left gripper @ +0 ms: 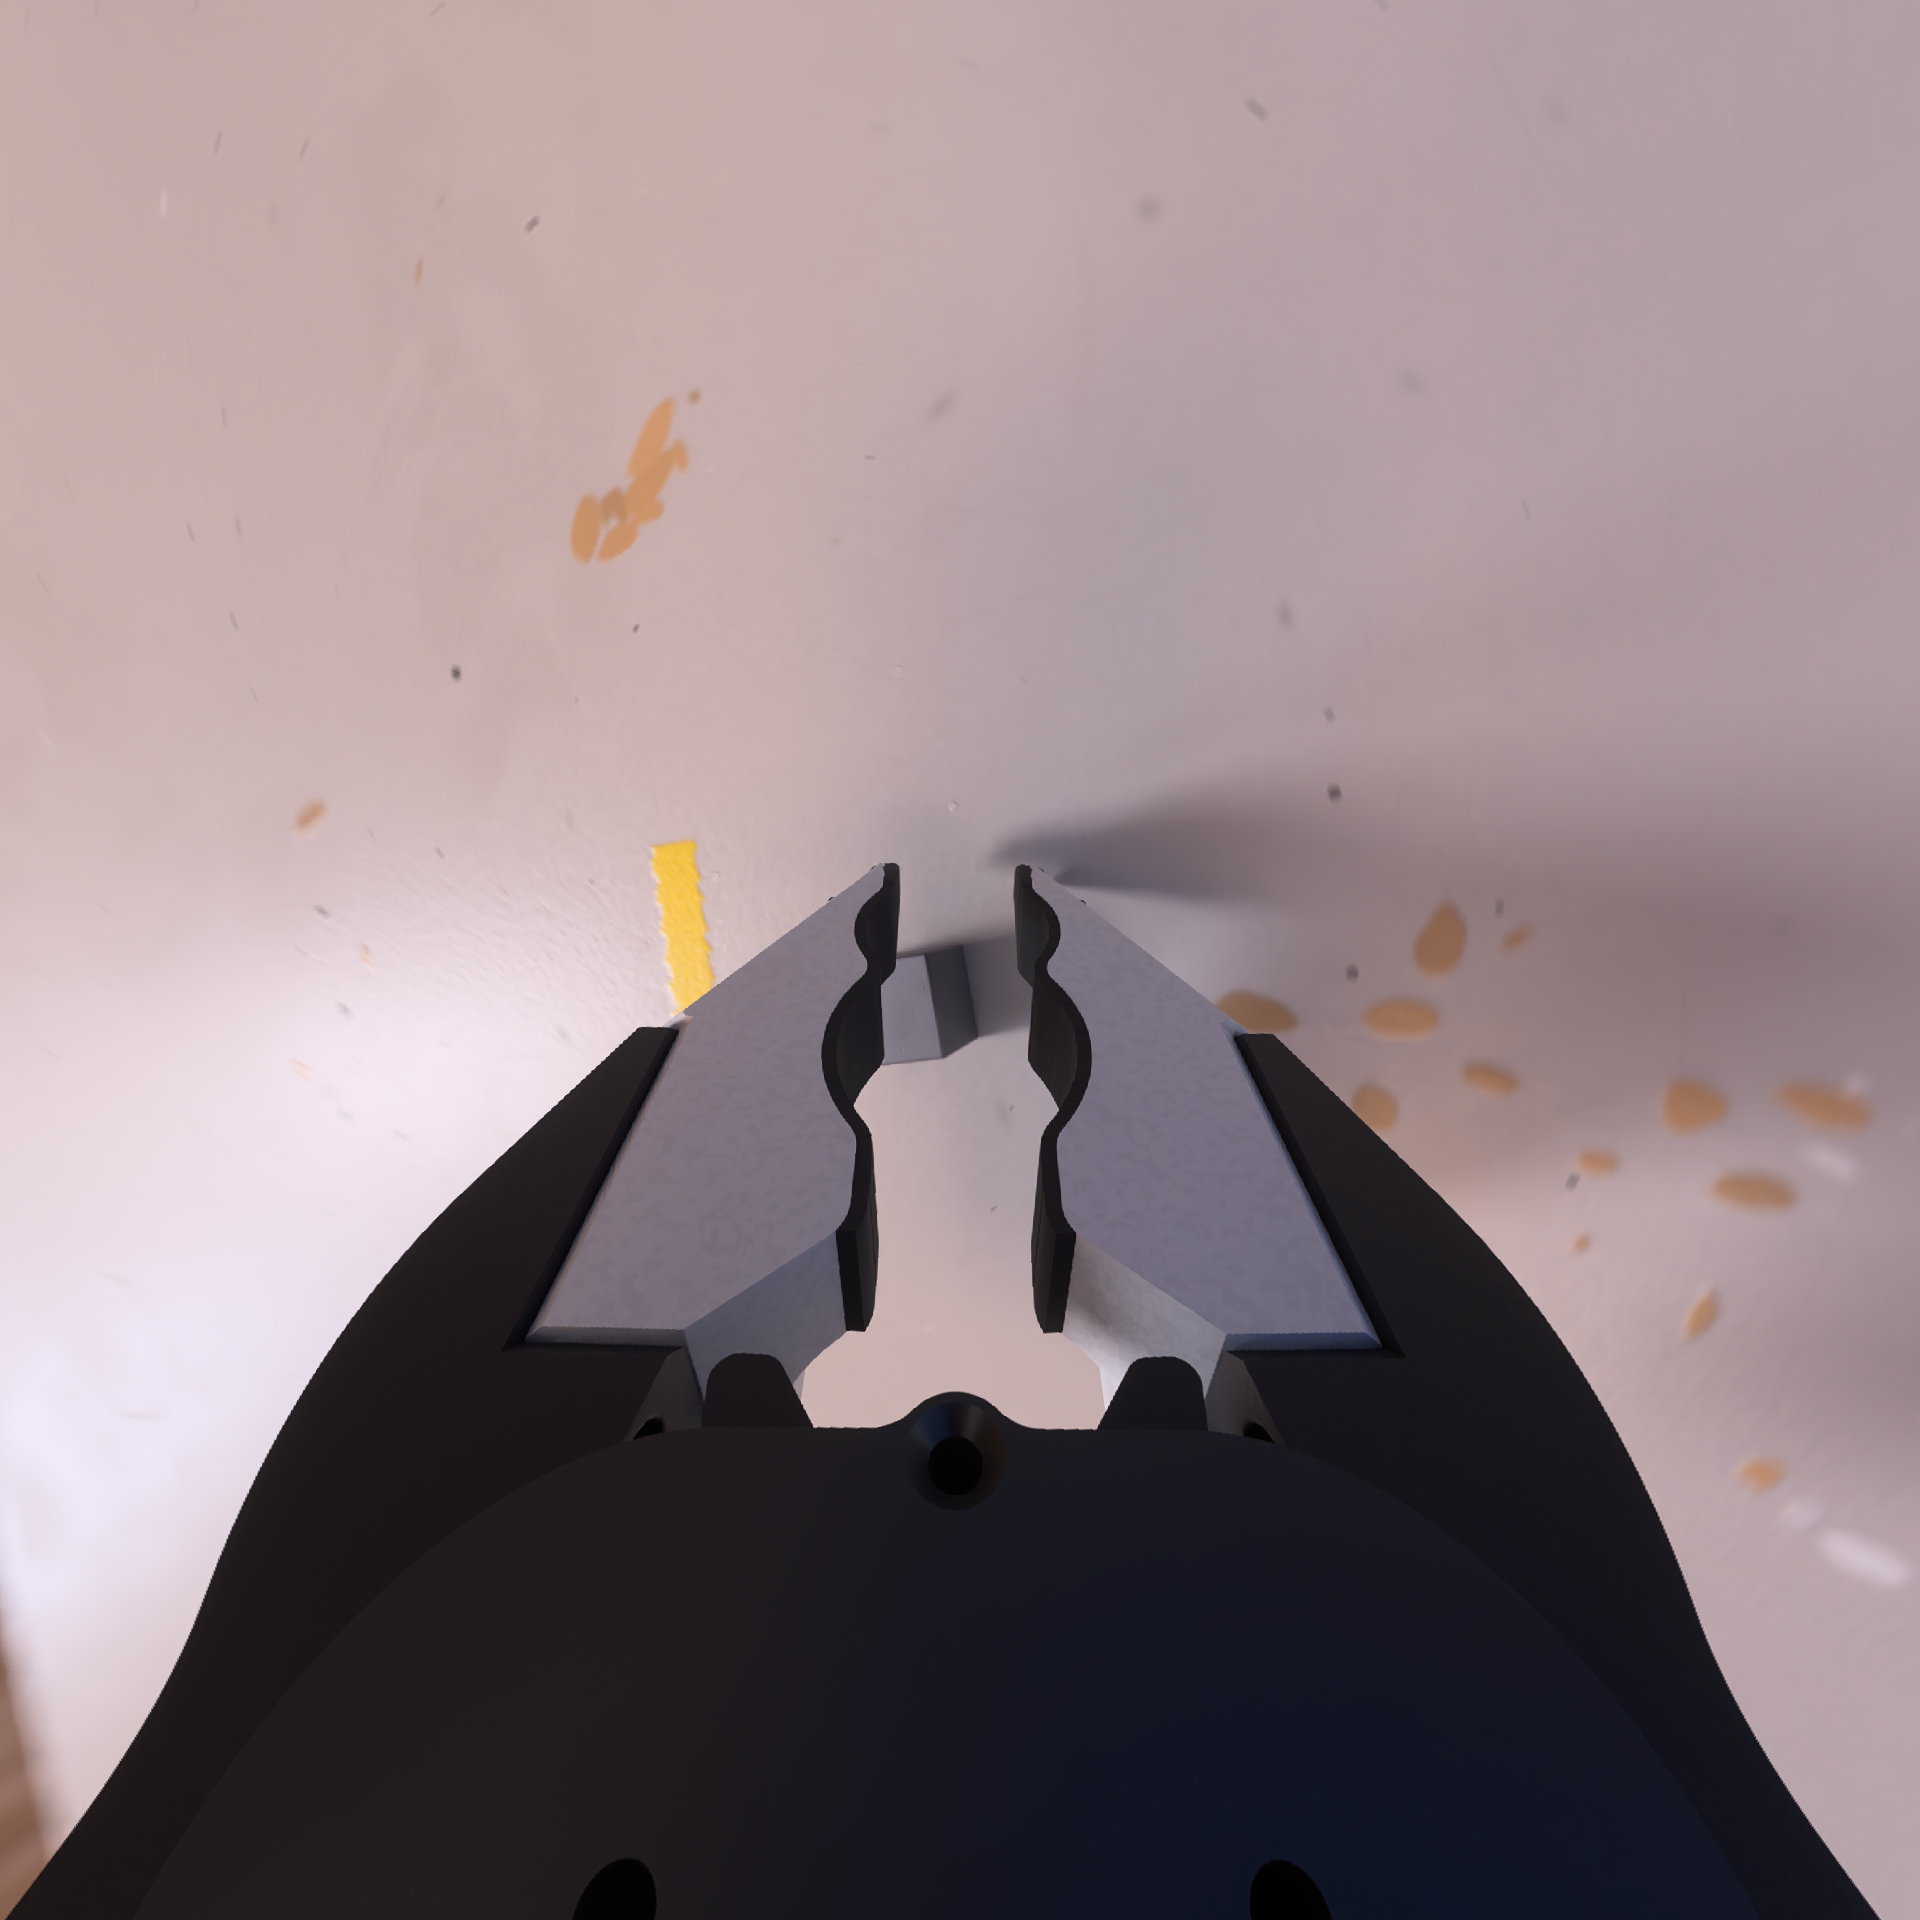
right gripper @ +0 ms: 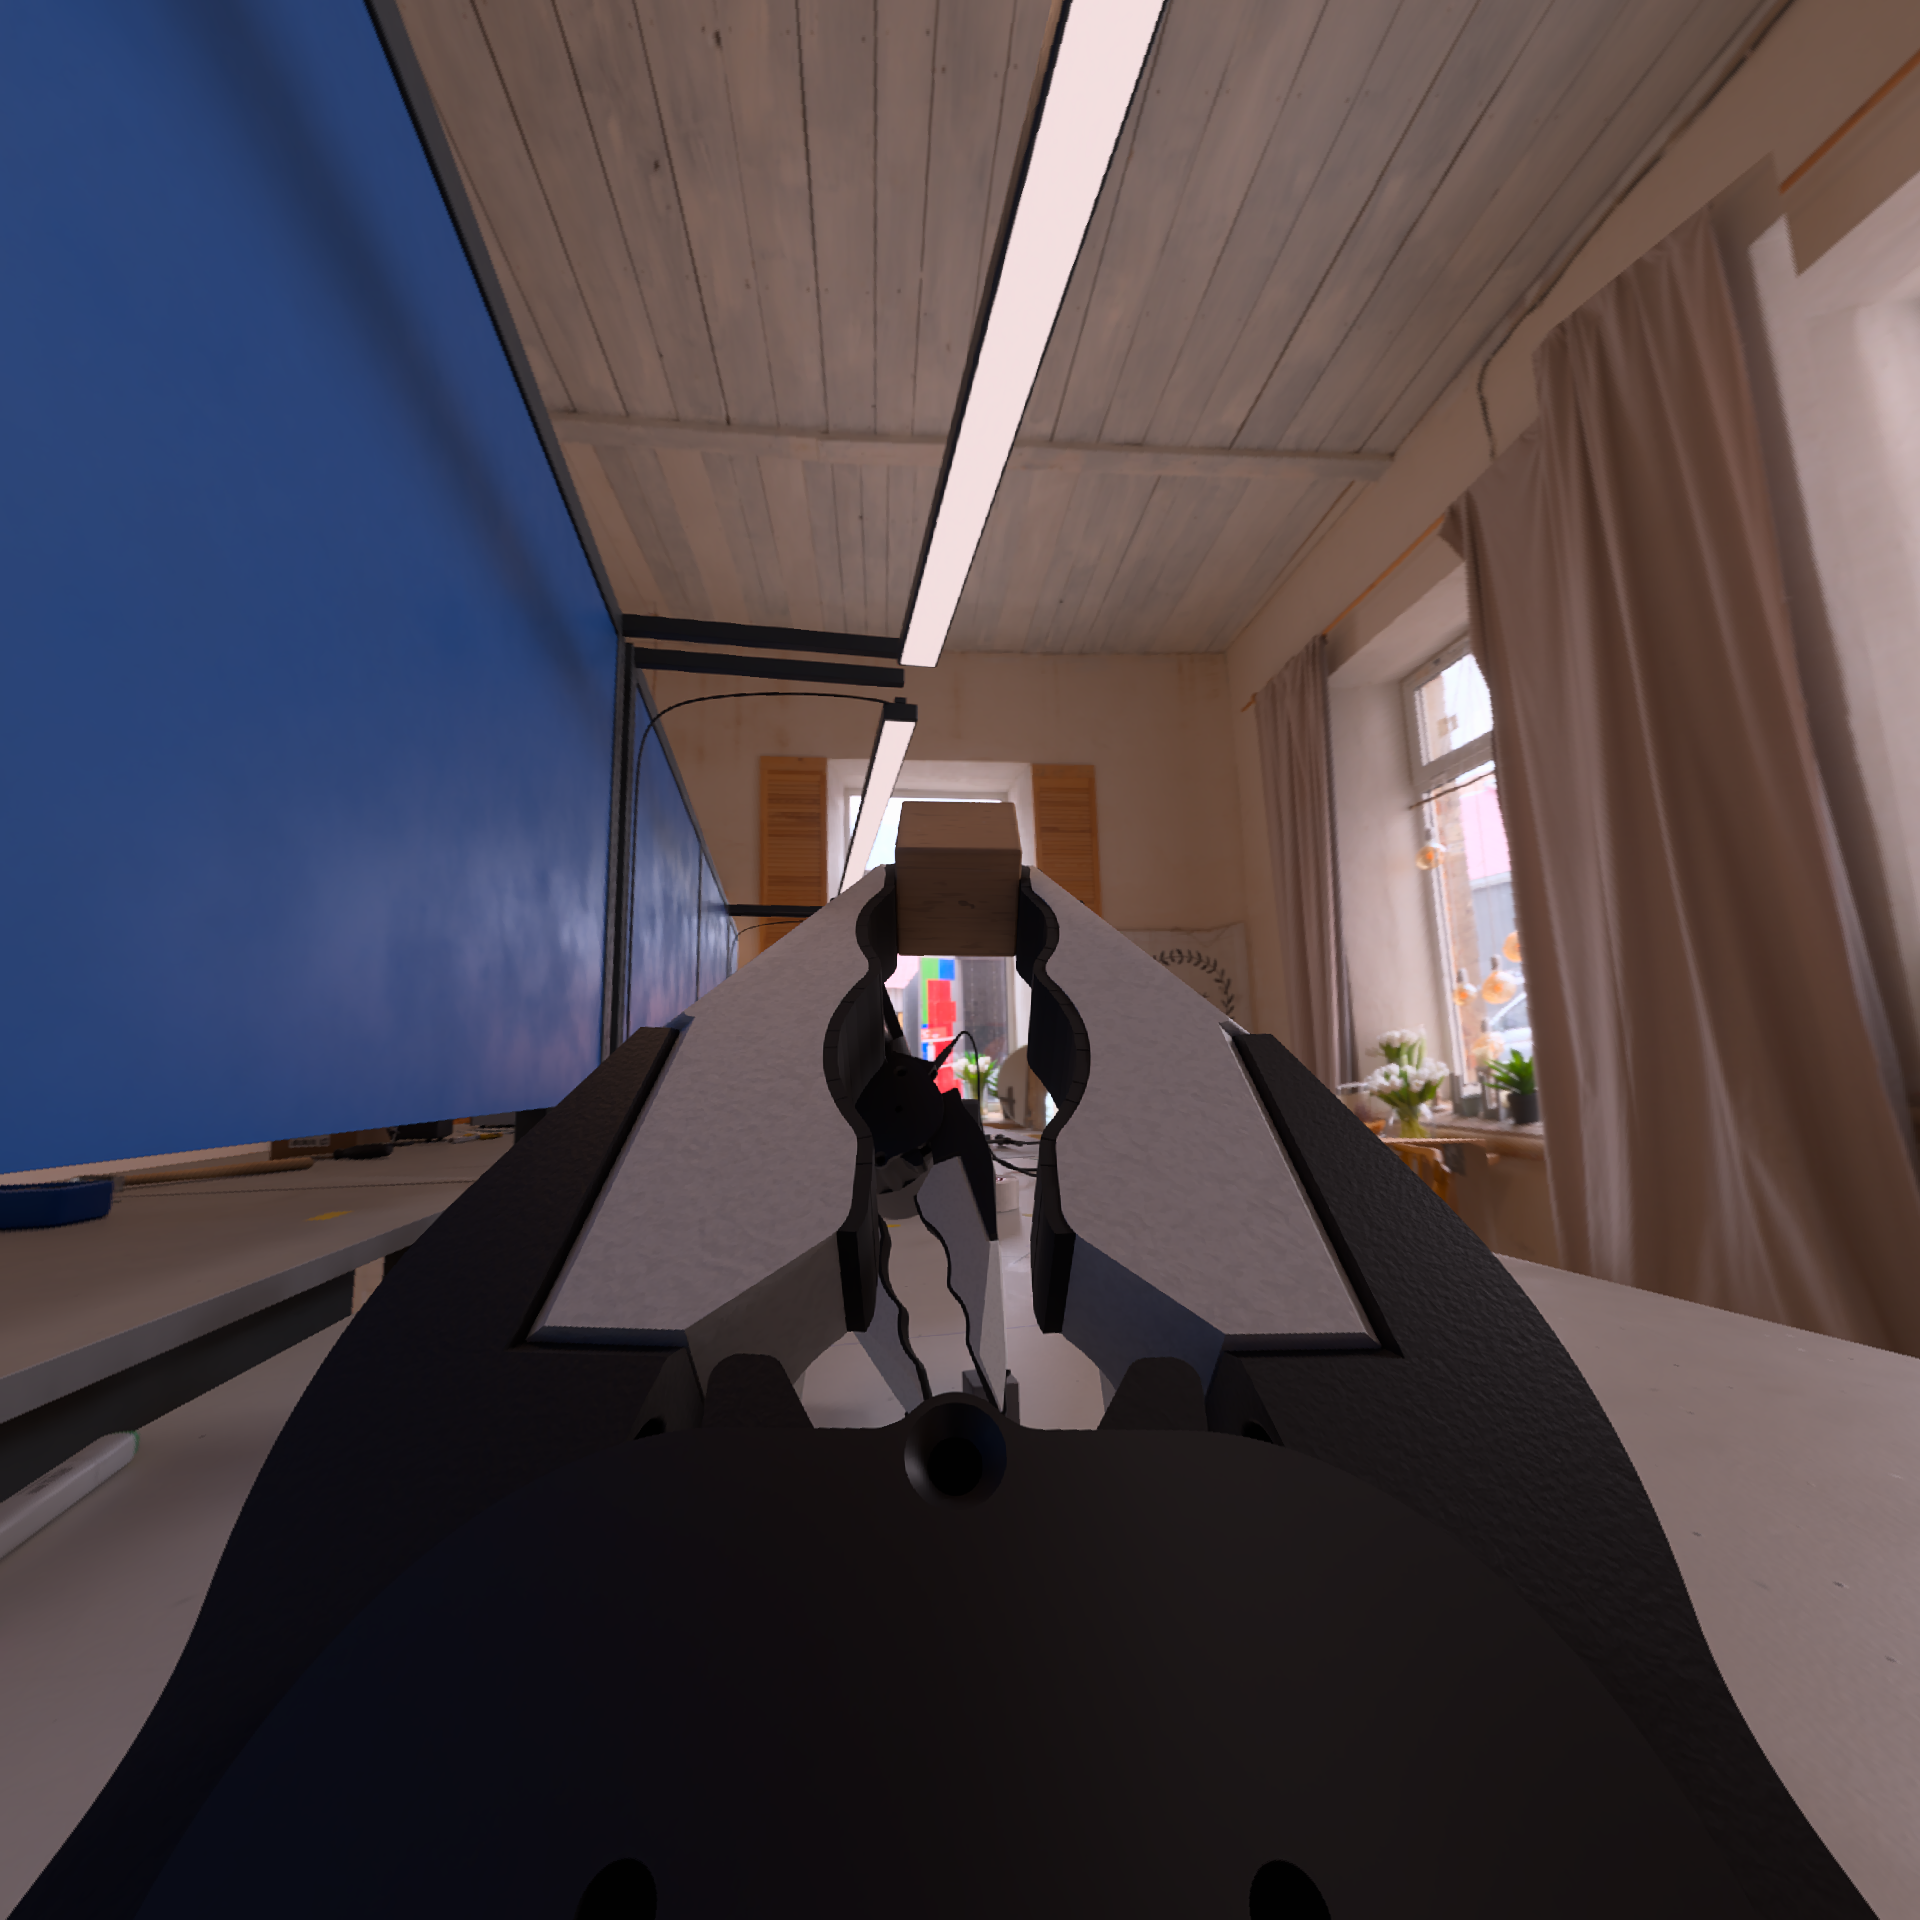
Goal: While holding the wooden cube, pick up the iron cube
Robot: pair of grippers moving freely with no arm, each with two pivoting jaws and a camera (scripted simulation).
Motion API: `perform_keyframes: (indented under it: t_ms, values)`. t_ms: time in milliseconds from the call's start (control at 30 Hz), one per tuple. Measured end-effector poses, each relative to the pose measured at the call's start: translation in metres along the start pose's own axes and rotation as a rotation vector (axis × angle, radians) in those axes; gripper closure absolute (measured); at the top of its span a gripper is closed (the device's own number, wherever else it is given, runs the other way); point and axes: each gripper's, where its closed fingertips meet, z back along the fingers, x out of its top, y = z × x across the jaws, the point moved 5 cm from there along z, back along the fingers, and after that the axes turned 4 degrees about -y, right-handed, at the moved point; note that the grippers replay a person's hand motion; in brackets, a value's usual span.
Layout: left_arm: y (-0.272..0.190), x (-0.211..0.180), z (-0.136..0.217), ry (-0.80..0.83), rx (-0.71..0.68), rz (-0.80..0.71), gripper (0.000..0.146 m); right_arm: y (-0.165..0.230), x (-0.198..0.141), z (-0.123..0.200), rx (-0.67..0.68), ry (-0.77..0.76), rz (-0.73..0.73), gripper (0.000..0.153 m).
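In the left wrist view my left gripper (left gripper: 958, 878) points down at the pale table (left gripper: 1039, 520), tips close to its surface. The small grey iron cube (left gripper: 940, 1003) sits between its fingers, part hidden by the left finger (left gripper: 769, 1081). A narrow gap shows on the cube's right side, so the jaws stand open around it. In the right wrist view my right gripper (right gripper: 958, 883) is shut on the light wooden cube (right gripper: 956, 883) and holds it up in the air at its tips. The left gripper (right gripper: 925, 1174) shows beyond it, low over the table.
A yellow tape strip (left gripper: 681, 914) lies left of the left gripper's tips, with orange paint spots (left gripper: 1704, 1107) to the right. A large blue panel (right gripper: 291, 623) stands on the left, a white marker (right gripper: 62, 1486) lies by the table (right gripper: 1766, 1455) edge, and curtains (right gripper: 1683, 831) hang right.
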Motion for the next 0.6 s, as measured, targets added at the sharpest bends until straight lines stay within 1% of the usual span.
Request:
perform_keyframes:
  t_ms: [67, 133, 233, 333, 500, 600]
  values:
    - [0.003, 0.001, -0.003, -0.036, -0.009, 0.153, 0.123, -0.001, 0.001, 0.001, -0.017, -0.001, 0.007, 0.131]
    - [0.003, 0.002, -0.003, -0.097, -0.027, 0.197, 0.114, -0.002, 0.001, 0.002, -0.024, 0.002, 0.011, 0.131]
    - [0.005, -0.004, 0.001, -0.144, -0.003, 0.097, 0.108, -0.002, 0.0, 0.001, -0.028, 0.011, 0.014, 0.131]
    - [0.007, -0.008, 0.007, -0.179, 0.051, 0.01, 0.106, -0.002, -0.001, 0.001, -0.025, 0.017, 0.014, 0.131]
    - [0.006, -0.014, 0.014, -0.214, 0.087, -0.012, 0.104, -0.002, -0.002, 0.001, -0.03, 0.025, 0.021, 0.131]
    - [0.008, -0.022, 0.016, -0.206, 0.12, 0.035, 0.106, -0.003, -0.002, 0.001, -0.039, 0.024, 0.021, 0.131]
